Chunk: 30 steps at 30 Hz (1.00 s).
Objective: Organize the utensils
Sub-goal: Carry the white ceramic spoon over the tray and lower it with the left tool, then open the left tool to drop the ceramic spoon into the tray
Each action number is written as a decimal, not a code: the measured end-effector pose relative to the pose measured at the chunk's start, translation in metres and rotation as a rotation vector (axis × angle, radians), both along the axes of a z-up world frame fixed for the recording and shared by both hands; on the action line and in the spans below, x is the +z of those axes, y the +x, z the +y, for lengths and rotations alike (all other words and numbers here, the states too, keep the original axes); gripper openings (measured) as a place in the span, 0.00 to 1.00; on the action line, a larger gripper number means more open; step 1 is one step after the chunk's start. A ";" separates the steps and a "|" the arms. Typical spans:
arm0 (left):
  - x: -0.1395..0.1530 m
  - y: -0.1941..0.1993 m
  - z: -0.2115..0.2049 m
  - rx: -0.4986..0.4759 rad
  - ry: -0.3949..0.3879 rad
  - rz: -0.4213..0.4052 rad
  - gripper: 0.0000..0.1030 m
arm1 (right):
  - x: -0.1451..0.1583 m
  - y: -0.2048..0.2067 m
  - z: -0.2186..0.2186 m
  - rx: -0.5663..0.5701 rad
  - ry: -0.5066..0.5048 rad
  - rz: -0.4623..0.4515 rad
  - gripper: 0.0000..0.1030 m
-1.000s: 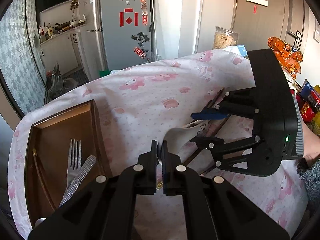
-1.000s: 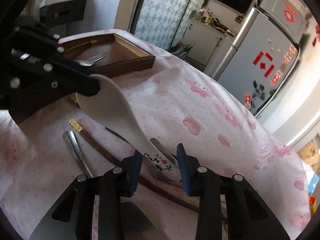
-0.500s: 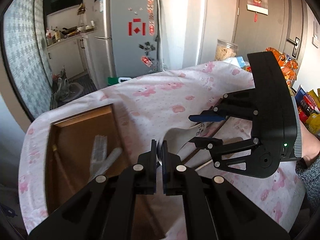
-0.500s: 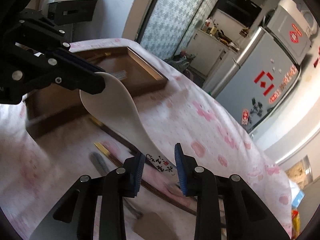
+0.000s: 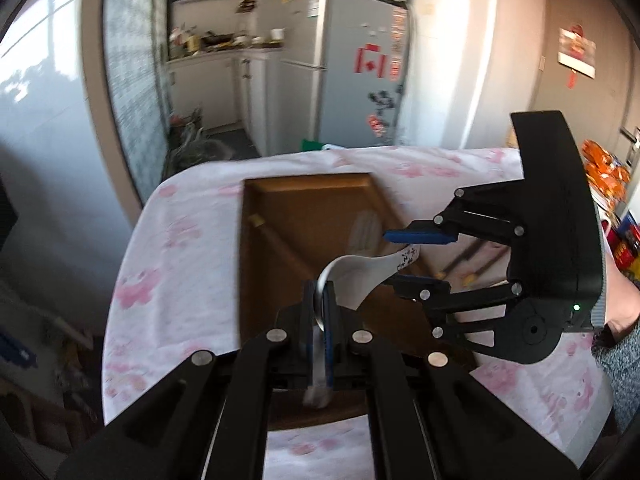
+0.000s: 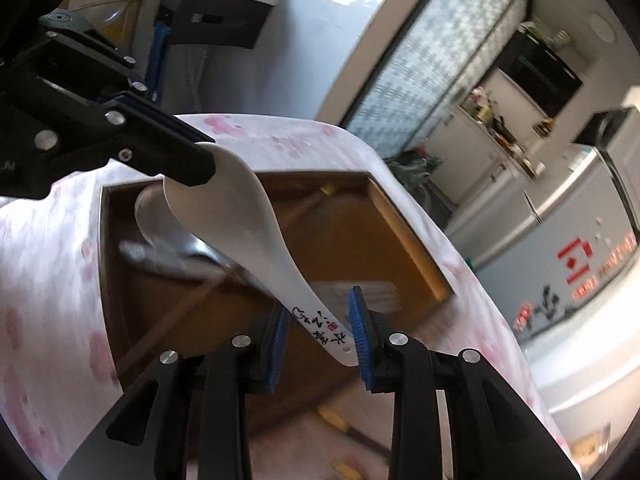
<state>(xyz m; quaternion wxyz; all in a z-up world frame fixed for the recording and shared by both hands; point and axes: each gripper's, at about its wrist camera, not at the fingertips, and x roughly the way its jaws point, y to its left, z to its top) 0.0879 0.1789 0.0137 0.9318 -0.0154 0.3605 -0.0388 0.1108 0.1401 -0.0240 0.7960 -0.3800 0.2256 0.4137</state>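
White spoon (image 6: 240, 232), brown tray (image 5: 304, 196).

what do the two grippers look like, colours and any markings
Both the left gripper and right gripper are matte black linkages with silver round rivets and ribbed blue pads. The right one's boxy body shows a small green light; a grey sleeve sits behind it.

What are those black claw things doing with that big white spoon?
A person is tidying utensils with a claw tool in each hand. The left gripper pinches the bowl end of the white spoon, holding it above the wooden tray. The right gripper is open around the spoon's handle, the end with black writing, with gaps at both pads. A fork already lies in the tray. Chopsticks wait on the pink tablecloth.
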 end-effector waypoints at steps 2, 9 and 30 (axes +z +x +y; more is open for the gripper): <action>-0.005 -0.001 0.009 0.021 -0.007 0.009 0.05 | -0.003 -0.002 0.010 0.001 -0.015 -0.017 0.29; -0.023 0.015 0.010 0.054 0.004 0.051 0.05 | 0.008 0.000 -0.029 -0.045 0.024 0.015 0.52; -0.005 0.011 -0.092 -0.145 0.113 0.004 0.74 | 0.014 0.024 -0.311 -0.508 0.293 0.275 0.52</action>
